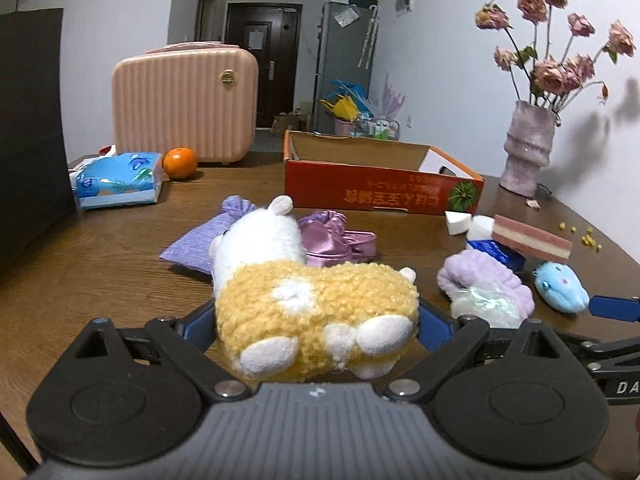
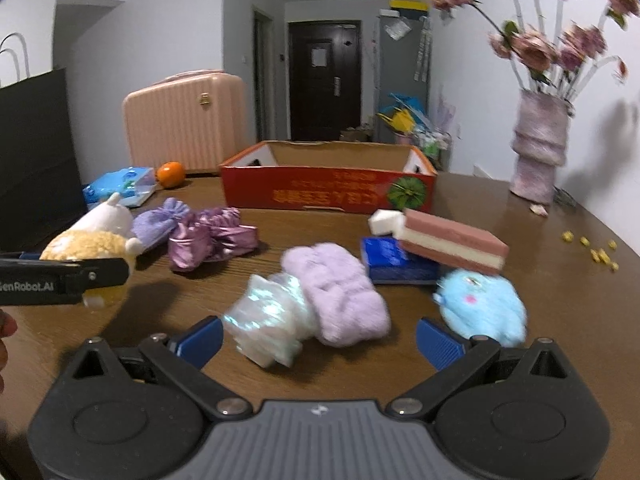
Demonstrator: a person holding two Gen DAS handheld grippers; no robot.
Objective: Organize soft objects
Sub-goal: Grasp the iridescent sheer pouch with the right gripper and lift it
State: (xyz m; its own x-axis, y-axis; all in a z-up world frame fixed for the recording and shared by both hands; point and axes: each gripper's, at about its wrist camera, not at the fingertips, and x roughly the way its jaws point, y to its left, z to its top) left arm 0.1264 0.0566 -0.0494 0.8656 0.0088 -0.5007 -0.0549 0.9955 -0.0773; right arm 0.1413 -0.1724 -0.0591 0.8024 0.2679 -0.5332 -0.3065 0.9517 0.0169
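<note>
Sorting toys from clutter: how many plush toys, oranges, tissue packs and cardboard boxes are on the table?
Plush toys: 2, yellow-white plush and blue plush
Oranges: 1
Tissue packs: 1
Cardboard boxes: 1
Total: 5

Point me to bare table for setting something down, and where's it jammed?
Bare: the table right of the blue plush, short of the yellow crumbs; and a strip between the red box and the purple pouches. Jammed: sponges, lilac fluff and blue plush touch.
</note>
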